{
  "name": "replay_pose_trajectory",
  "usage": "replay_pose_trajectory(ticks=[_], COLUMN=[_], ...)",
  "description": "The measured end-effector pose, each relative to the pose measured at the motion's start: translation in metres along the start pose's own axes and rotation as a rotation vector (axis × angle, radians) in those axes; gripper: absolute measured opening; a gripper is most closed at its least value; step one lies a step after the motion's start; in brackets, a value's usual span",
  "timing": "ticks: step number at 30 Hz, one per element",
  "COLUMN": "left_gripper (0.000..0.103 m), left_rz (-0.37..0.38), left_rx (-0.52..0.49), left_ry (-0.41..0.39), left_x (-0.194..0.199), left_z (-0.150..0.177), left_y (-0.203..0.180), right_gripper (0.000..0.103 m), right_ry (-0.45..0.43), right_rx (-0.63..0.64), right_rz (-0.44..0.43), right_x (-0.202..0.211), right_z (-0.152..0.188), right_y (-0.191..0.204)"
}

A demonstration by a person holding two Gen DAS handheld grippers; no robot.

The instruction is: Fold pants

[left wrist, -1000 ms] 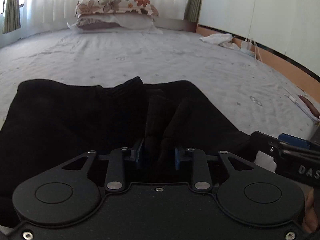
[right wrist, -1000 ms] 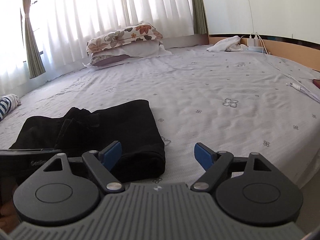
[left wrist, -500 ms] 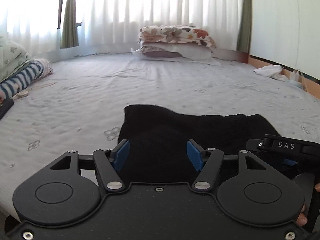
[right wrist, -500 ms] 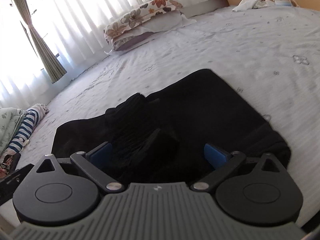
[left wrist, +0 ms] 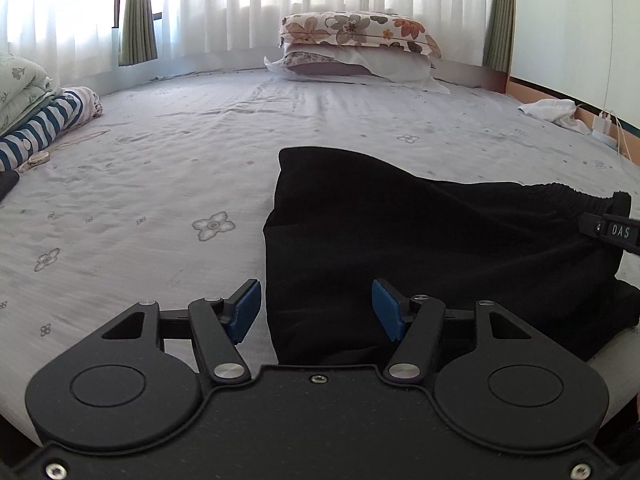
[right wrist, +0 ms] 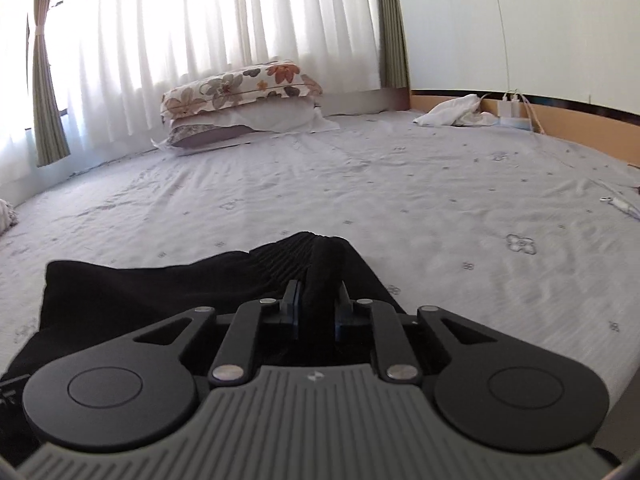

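Right tongs [right wrist: 316, 314] pinch pants [right wrist: 160, 292] waistband | left tongs [left wrist: 316, 310] spread

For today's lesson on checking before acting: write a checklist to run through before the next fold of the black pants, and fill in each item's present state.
1. Right gripper shut on the waistband of the black pants: ok.
2. Left gripper open, holding nothing: ok.
3. Pants' left edge between the left gripper's fingers: ok.
4. Pants lying flat on the bed sheet: not ok, bunched at the right grip.
5. Grip takes all layers: cannot tell.
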State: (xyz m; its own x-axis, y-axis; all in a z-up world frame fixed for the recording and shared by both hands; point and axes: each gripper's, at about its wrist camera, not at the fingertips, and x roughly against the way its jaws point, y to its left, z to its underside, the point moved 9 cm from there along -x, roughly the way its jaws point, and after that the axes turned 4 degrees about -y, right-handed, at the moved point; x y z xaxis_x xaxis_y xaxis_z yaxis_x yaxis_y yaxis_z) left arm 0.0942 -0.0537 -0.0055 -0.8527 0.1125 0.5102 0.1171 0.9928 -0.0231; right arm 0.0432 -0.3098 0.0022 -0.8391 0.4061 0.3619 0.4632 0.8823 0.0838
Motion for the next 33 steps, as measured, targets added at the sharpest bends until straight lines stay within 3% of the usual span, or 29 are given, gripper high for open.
replay_pose_trajectory(ticks=[4,7,13,14,17,20,23,28,30,32,33], left_gripper=[0.060,0.060,0.063,0.063,0.064,0.064,0.064,0.064,0.064,0.064,0.064], left_rz=[0.009,0.008,0.012,0.011,0.013,0.019,0.023,0.029,0.032,0.034,0.034], left_rx=[-0.018,-0.021,-0.010,-0.014,-0.021,-0.021,-0.013,0.004,0.010,0.015,0.017], left_ry=[0.002,0.007,0.024,0.023,0.020,0.019,0.017,0.015,0.015,0.011,0.010], left_x=[-0.001,-0.002,-0.006,-0.006,-0.006,-0.006,-0.005,-0.002,-0.002,-0.001,-0.001], left_z=[0.004,0.004,0.006,0.007,0.009,0.010,0.012,0.015,0.015,0.016,0.015], left_y=[-0.010,-0.012,-0.010,-0.009,-0.009,-0.008,-0.006,-0.006,-0.003,-0.001,0.000], right_gripper=[0.019,0.020,0.025,0.039,0.061,0.071,0.084,0.087,0.079,0.059,0.054], right_ry=[0.055,0.035,0.035,0.032,0.035,0.029,0.096,0.255,0.308,0.280,0.255], right_rx=[0.048,0.113,0.122,0.116,0.060,0.056,0.090,0.079,0.046,0.050,0.044], right_rz=[0.035,0.037,0.025,0.015,-0.062,-0.076,-0.136,-0.201,-0.244,-0.243,-0.232], right_x=[-0.008,-0.007,-0.006,-0.005,-0.009,-0.020,-0.042,-0.085,-0.092,-0.088,-0.083], right_z=[0.026,0.029,0.029,0.028,0.017,-0.003,-0.017,-0.005,0.007,0.008,0.006], right_y=[-0.012,-0.010,-0.011,-0.012,-0.013,-0.014,-0.003,0.014,0.020,0.021,0.020])
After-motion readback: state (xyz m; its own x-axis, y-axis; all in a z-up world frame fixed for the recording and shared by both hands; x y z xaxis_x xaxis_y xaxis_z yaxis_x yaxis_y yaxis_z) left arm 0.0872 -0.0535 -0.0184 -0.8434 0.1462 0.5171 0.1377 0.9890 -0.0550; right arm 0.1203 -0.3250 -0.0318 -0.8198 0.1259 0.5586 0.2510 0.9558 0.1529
